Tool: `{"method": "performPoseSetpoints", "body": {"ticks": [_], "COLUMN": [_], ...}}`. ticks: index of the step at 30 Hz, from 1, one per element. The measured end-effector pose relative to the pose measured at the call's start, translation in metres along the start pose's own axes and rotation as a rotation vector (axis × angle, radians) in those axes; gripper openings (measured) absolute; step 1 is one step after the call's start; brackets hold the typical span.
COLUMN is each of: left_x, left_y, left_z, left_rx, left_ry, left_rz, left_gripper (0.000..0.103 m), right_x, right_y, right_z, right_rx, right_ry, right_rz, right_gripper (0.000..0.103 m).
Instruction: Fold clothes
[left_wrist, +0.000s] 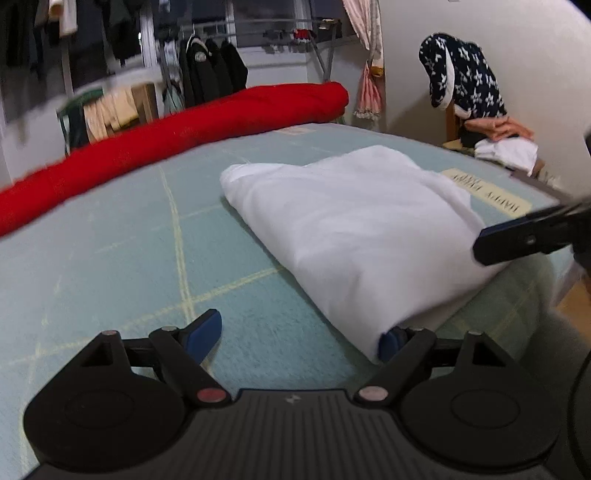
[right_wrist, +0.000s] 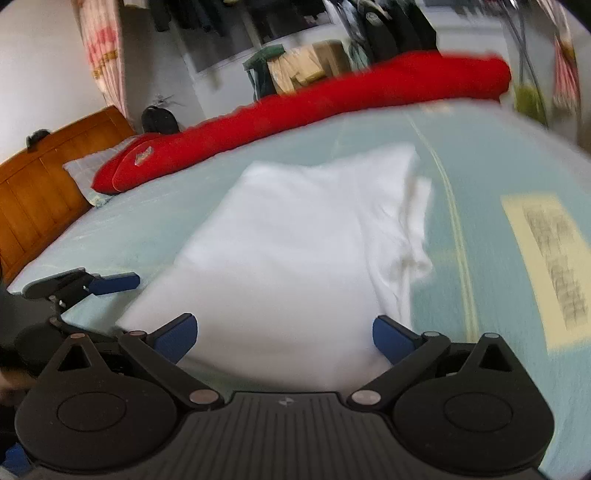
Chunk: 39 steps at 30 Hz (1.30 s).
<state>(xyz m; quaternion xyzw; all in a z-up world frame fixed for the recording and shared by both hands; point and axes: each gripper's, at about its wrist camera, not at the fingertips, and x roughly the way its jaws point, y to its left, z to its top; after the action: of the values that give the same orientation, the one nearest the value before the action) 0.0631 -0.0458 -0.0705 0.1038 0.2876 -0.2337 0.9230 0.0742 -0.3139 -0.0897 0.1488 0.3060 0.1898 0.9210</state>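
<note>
Centrally on the pale green bed sheet (left_wrist: 110, 266), near the foot-end edge of the bed, lies the white garment (left_wrist: 343, 229), folded into a thick, roughly rectangular bundle. Left gripper (left_wrist: 299, 332): jaws spread wide; the blue pad of its right finger (left_wrist: 388, 341) touches the near corner of the bundle, while the other pad sits over bare sheet. Right gripper (right_wrist: 284, 338): jaws likewise spread, straddling the near edge of the garment, with one blue pad at each side of the cloth; neither tong pinches fabric. In the left wrist view the right gripper enters from the right-hand side, its finger tip against the bundle's edge; in the right wrist view the left gripper appears at lower left, just beside the bundle. A long red bolster (left_wrist: 177, 125) runs along the far edge of the bed. A wooden headboard (right_wrist: 40, 184) stands at the head end, with a pillow (right_wrist: 88, 173) against it. A cream printed label (left_wrist: 487, 194) lies on the sheet beside the garment. Motion blur softens the right wrist view.
</note>
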Motion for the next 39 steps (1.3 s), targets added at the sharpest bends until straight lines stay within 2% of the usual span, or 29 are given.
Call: {"method": "performPoseSetpoints", "body": {"ticks": [3, 6, 10, 14, 15, 17, 18, 20, 22, 30, 34, 39], "left_x": [-0.019, -0.040, -0.027, 0.021, 0.033, 0.054, 0.057, 0.050, 0.048, 0.039, 0.042, 0.052], "left_y": [0.012, 0.024, 0.030, 0.025, 0.025, 0.028, 0.031, 0.040, 0.042, 0.051, 0.049, 0.041], "left_z": [0.010, 0.029, 0.061, 0.066, 0.064, 0.047, 0.040, 0.037, 0.052, 0.108, 0.122, 0.128], "left_rx": [-0.074, -0.136, -0.246, -0.324, -0.343, -0.381, -0.409, -0.453, -0.430, -0.337, -0.267, -0.161], "left_ry": [-0.001, -0.051, -0.102, 0.019, 0.058, 0.162, 0.180, 0.153, 0.135, 0.063, 0.046, 0.043], "left_rz": [-0.112, -0.194, -0.385, -0.533, -0.546, -0.494, -0.497, -0.521, -0.515, -0.491, -0.463, -0.414], "left_gripper": [0.084, 0.084, 0.085, 0.085, 0.085, 0.084, 0.083, 0.084, 0.084, 0.087, 0.087, 0.087], "right_x": [-0.022, -0.039, -0.044, -0.045, -0.045, -0.043, -0.042, -0.040, -0.038, 0.015, 0.056, 0.026], "right_y": [0.005, 0.010, 0.024, 0.032, 0.032, 0.032, 0.032, 0.031, 0.031, 0.077, 0.087, 0.078], "right_z": [0.005, 0.013, 0.015, 0.007, 0.003, -0.004, -0.007, -0.008, -0.009, -0.006, -0.006, 0.005], "right_rx": [-0.011, -0.040, -0.106, -0.134, -0.137, -0.143, -0.146, -0.157, -0.169, -0.132, -0.070, -0.139], "right_ry": [-0.045, -0.097, -0.116, -0.094, -0.086, -0.069, -0.059, -0.041, -0.024, 0.108, 0.140, 0.066], "right_rz": [-0.013, -0.012, 0.004, 0.024, 0.023, 0.015, 0.011, 0.032, 0.055, 0.393, 0.402, 0.336], "right_gripper": [0.103, 0.103, 0.103, 0.103, 0.103, 0.103, 0.103, 0.103, 0.103, 0.103, 0.103, 0.103]}}
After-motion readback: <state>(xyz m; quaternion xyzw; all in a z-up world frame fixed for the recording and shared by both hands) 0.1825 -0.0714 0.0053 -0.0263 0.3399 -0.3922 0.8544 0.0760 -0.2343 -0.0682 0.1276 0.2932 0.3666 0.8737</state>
